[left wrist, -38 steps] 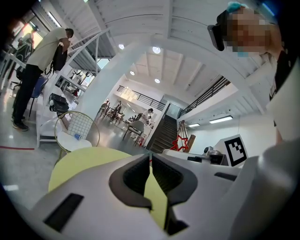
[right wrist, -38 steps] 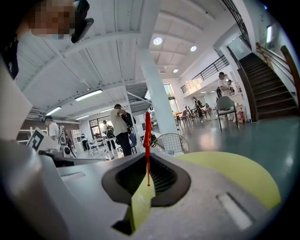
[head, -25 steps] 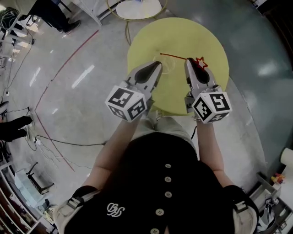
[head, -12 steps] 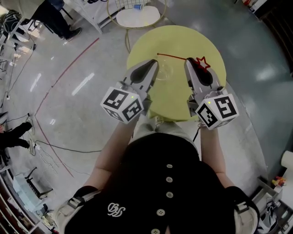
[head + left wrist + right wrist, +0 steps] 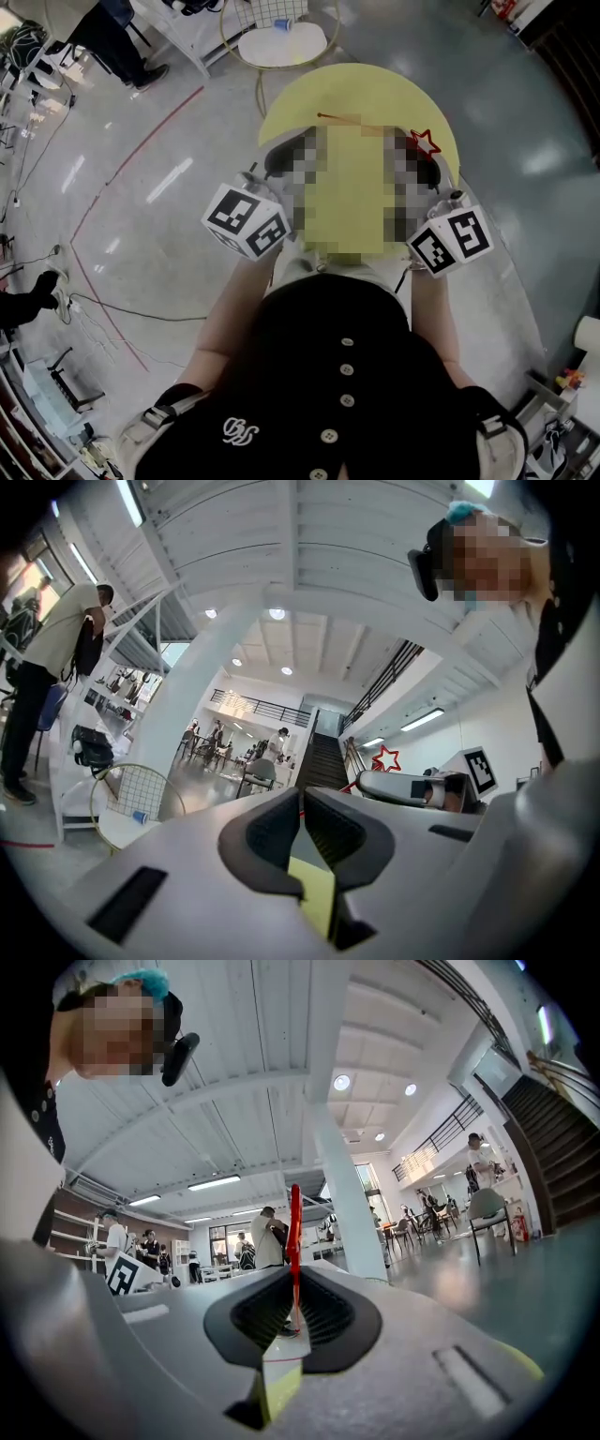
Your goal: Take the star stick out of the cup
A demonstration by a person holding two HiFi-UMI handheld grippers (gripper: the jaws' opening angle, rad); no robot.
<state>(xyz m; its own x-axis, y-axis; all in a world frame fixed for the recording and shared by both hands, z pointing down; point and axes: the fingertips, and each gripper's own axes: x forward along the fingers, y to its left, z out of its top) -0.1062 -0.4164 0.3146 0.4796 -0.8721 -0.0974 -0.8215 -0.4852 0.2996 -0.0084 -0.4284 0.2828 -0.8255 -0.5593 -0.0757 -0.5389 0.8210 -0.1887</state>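
Where the head view looks down on my hands, blocky patches cover both sets of jaws and the middle of the table, so I cannot find the cup there. Neither gripper view shows it either.

My left gripper has its jaws pressed together with nothing between them. Only a yellow sliver of table shows below. My right gripper is closed tight on the star stick, which stands up thin and red from between the pads.

From above, the stick runs from its bare tip at 11 o'clock of the table to the red outline star at 2 o'clock, just past my right jaws. Its middle is lost under a patch. I cannot tell whether the tip touches anything.

My left cube and right cube carry black-and-white square markers, which are patterns rather than words. A white curly logo on my black buttoned top is too small to read.

The table is round and pale yellow, at 12 o'clock of me, with its near edge behind my grippers. Around it lies a glossy grey floor, with a red line curving at 10 o'clock and a loose cable at 9 o'clock. A small white round table stands beyond, at 12 o'clock.

The left gripper view takes in a standing person at 9 o'clock, a dark staircase and a white beamed ceiling. The right gripper view shows a white column and people far off.
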